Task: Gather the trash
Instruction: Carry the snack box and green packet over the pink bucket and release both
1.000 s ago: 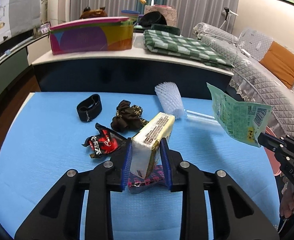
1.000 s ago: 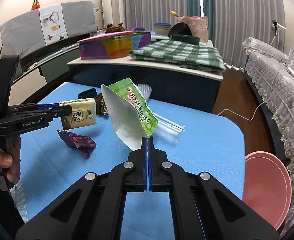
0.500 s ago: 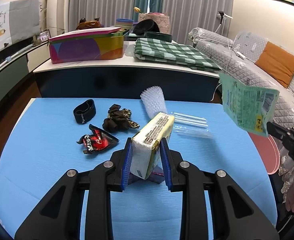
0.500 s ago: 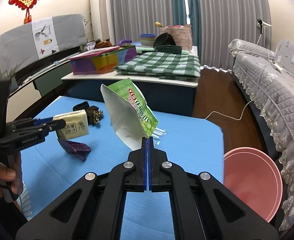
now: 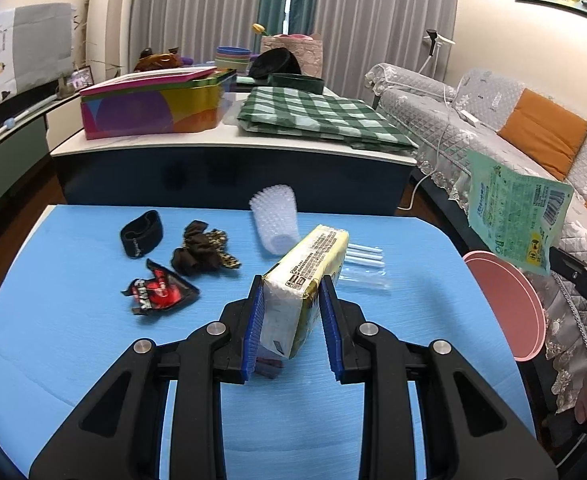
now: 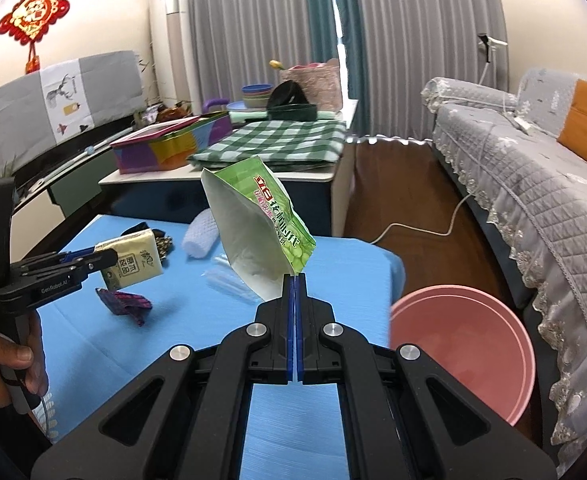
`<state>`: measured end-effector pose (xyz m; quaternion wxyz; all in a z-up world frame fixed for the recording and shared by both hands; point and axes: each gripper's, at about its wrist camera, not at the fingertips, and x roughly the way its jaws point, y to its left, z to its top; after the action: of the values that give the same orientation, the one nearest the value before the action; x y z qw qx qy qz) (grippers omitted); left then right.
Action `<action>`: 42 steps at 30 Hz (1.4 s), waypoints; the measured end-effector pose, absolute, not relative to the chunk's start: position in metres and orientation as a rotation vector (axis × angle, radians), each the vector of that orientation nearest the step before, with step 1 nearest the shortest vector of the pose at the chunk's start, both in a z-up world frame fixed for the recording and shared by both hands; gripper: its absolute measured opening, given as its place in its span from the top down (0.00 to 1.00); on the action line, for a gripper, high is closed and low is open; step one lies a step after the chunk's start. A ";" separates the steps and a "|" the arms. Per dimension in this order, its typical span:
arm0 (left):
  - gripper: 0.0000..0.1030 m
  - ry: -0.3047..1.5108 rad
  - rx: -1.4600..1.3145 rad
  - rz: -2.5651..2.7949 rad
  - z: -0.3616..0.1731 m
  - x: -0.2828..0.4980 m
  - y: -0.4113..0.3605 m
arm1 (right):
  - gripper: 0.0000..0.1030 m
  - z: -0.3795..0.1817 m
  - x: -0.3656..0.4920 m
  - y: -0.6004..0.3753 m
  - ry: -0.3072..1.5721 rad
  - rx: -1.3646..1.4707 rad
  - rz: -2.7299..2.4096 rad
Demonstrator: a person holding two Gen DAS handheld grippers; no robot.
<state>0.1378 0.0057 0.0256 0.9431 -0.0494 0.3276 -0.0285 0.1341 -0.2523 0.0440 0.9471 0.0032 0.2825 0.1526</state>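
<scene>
Beside the blue table (image 6: 105,344), low on the floor, waits the pink basin (image 6: 461,344), likely the drop spot. Above the table's right edge, pinched by a bottom corner in the pressed-together right gripper (image 6: 294,280): the green snack pouch (image 6: 261,232), light, floppy, long axis up and tilted left. Clamped between the left gripper (image 5: 291,312) pads: the yellow tissue pack (image 5: 305,276), soft, squashy, pointing away.

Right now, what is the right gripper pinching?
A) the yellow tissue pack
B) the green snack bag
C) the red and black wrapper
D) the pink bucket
B: the right gripper has its blue pads shut on the bottom corner of the green snack bag, held up in the air near the pink bucket; the yellow tissue pack sits in the left gripper instead.
</scene>
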 end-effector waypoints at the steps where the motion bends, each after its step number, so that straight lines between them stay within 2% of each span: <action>1: 0.74 0.667 -0.100 -0.063 0.026 0.139 0.003 | 0.99 0.045 0.134 -0.256 0.573 0.009 0.306; 42: 0.74 0.667 -0.050 -0.281 0.045 0.169 -0.185 | 0.99 0.067 0.131 -0.416 0.521 0.157 -0.031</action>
<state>0.1689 -0.1850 0.0455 0.9349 -0.0245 0.3262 -0.1376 0.1308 -0.4158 0.0669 0.9632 0.0776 0.2571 -0.0152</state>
